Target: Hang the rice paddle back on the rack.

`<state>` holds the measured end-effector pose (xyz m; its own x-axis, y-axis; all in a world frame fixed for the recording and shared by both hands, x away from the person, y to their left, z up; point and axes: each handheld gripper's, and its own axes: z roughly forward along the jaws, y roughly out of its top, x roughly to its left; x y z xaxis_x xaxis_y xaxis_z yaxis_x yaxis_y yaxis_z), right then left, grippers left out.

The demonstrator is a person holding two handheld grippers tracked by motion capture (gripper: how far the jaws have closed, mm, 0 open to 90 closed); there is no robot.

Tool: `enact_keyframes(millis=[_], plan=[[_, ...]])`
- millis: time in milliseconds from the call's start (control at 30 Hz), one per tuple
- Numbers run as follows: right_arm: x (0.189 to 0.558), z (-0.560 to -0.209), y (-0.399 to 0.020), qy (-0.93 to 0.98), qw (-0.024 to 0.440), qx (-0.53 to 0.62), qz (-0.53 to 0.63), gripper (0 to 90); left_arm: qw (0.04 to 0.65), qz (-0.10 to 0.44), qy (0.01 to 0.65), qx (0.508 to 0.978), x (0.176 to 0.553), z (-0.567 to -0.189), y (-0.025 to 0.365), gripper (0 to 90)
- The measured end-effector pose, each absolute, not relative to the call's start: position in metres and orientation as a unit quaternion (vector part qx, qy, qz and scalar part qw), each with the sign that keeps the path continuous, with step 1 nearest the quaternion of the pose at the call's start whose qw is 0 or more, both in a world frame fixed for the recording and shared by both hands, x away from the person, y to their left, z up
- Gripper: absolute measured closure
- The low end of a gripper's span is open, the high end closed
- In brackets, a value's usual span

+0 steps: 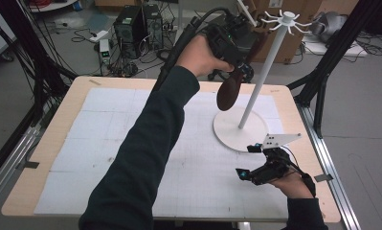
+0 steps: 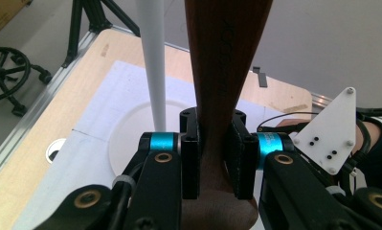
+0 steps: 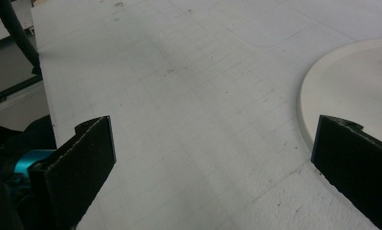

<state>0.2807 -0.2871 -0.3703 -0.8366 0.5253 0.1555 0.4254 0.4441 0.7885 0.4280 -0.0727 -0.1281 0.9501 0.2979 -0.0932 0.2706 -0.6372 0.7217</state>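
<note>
My left gripper is raised above the far side of the table, shut on a dark brown wooden spoon. The spoon's bowl hangs low and its handle points up toward the hooks of a white stand. In the left gripper view both pads press the spoon's neck, with the stand's pole just left of it. My right gripper rests low at the table's front right, open, beside the stand's round base. Nothing lies between its pads, and the base is on the right.
A white gridded mat covers most of the wooden table. Black frame legs stand at the right edge. Computers and cables lie on the floor behind, and cardboard boxes sit near the stand's top.
</note>
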Motion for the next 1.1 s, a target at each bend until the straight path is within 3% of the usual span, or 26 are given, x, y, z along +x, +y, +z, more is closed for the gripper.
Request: enact_keyframes(millis=[1100], plan=[[0.286,-0.364,-0.279,0.849,0.061,0.272,0.449,0.3,0.367,0.050,0.158,0.915,0.411,-0.117,-0.091,77.8]])
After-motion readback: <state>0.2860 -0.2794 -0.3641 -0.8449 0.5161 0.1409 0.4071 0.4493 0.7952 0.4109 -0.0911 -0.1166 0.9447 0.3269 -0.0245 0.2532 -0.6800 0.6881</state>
